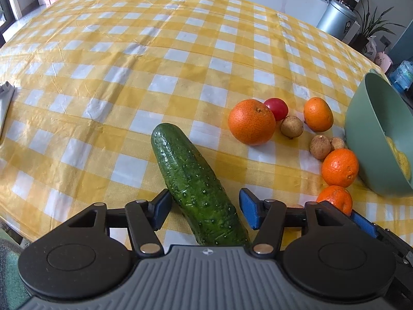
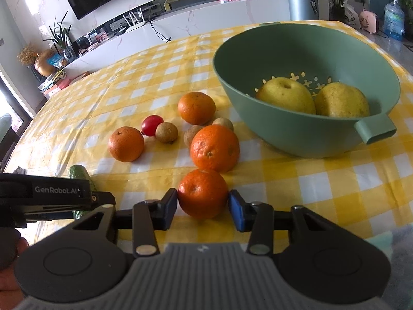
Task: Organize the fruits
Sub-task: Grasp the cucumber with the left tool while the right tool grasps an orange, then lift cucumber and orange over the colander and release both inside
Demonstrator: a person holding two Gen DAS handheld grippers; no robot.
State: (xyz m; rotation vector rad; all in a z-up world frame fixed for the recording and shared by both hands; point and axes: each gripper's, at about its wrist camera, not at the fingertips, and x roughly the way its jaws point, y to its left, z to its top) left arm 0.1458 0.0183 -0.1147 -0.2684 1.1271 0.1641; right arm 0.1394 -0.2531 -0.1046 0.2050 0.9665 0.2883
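The only legible text is "GenRobot.AI", printed in pale letters on the black side of the left gripper (image 2: 49, 193), which enters the right wrist view to the left of that camera's own jaws. A dark label on the grey metal bin (image 2: 302, 4), far beyond the jaws past the table, carries markings too small to read.
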